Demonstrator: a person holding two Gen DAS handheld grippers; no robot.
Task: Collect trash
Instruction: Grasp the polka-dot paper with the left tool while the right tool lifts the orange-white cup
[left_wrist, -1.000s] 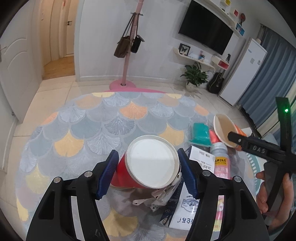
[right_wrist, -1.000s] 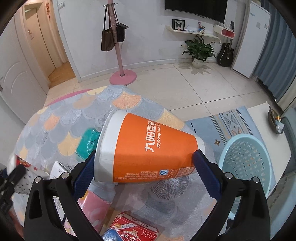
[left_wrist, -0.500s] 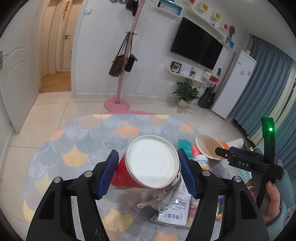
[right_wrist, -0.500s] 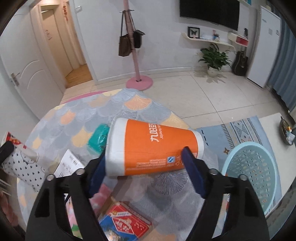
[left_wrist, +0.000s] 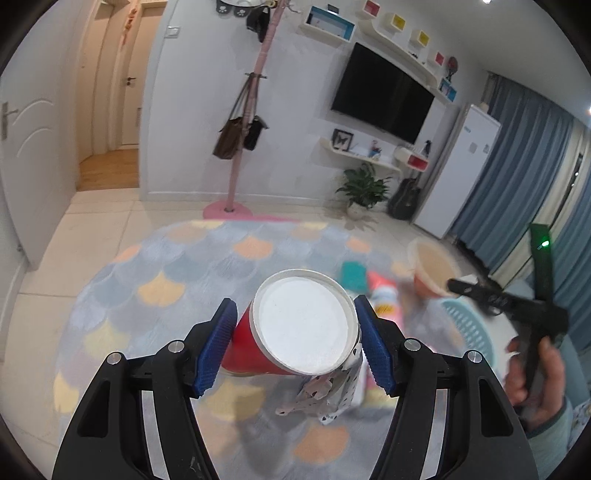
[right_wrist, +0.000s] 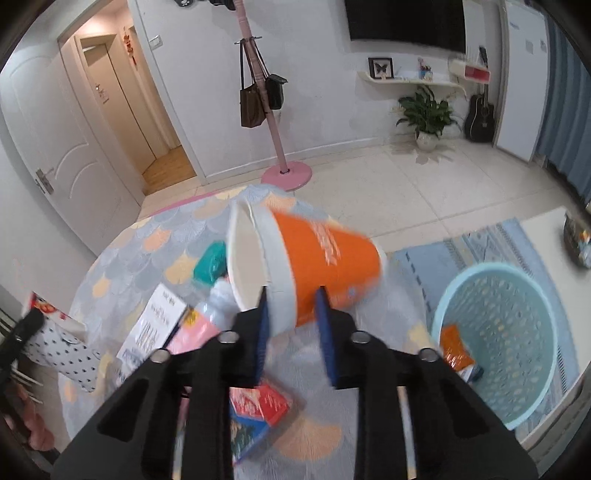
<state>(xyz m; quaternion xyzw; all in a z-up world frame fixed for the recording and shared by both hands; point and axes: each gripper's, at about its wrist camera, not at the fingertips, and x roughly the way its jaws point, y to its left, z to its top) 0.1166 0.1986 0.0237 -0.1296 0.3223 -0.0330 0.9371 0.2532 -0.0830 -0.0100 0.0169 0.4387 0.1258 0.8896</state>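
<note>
A red paper cup (left_wrist: 240, 347) lies on its side between the blue pads of my left gripper (left_wrist: 295, 347), its white bottom toward the camera. The gripper is shut on it, and a crumpled spotted paper (left_wrist: 332, 395) hangs under it. My right gripper (right_wrist: 293, 321) is closing on the white rim band of an orange cup (right_wrist: 332, 258), which is lifted and tilted above the rug. In the left wrist view the right gripper (left_wrist: 506, 302), held by a hand, carries that orange cup (left_wrist: 428, 266) above the light blue basket (left_wrist: 469, 332).
The light blue basket (right_wrist: 517, 325) stands at the right with an orange wrapper (right_wrist: 456, 350) inside. On the scalloped rug (right_wrist: 147, 236) lie a teal packet (right_wrist: 210, 262), a pink bottle (right_wrist: 195, 332), a white carton (right_wrist: 155, 325) and a red box (right_wrist: 262, 402).
Both grippers rose and tipped upward. The right jaws narrowed from spanning the orange cup's length to pinching its rim, and the cup swung its mouth toward the camera. The left grip is unchanged.
</note>
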